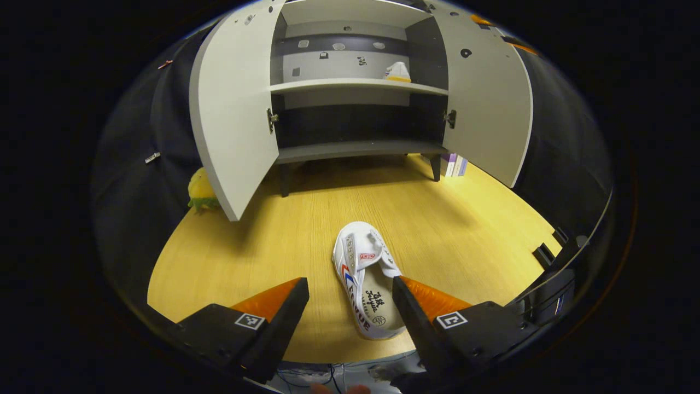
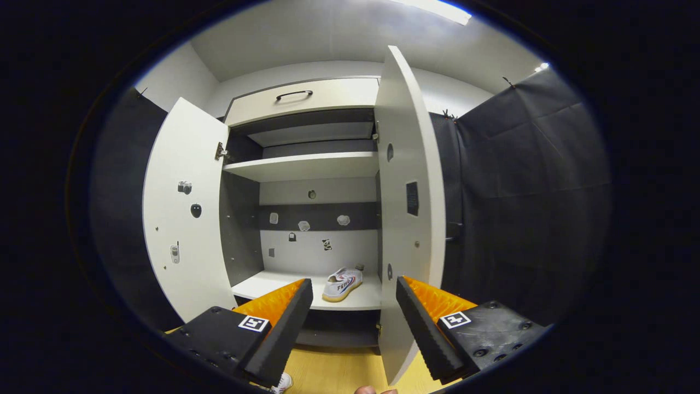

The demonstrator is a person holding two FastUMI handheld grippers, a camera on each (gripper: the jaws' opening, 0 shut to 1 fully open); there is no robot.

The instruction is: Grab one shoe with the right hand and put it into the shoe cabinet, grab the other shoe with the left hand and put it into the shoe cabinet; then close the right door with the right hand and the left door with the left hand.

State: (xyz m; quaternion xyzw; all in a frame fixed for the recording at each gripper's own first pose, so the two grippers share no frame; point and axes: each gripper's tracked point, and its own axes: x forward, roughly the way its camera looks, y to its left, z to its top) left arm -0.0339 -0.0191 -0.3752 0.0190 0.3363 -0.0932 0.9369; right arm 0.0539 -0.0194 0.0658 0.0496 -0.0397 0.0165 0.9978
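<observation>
Left gripper (image 1: 350,298) hovers low over the table (image 1: 229,257), jaws spread, one white shoe (image 1: 365,276) lying on the wood between its fingers (untouched, as far as shows). Right gripper (image 2: 354,298), jaws also spread and empty, faces the open shoe cabinet (image 2: 306,164); the other shoe (image 2: 342,283) sits on a shelf, right door (image 2: 407,219) ajar beside it.

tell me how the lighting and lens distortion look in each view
Left gripper view: the fisheye bows the pale cabinet doors outward, and the cabinet casts a soft shadow on the yellow wooden tabletop. Right gripper view: a bright ceiling light glares at the top edge.
</observation>
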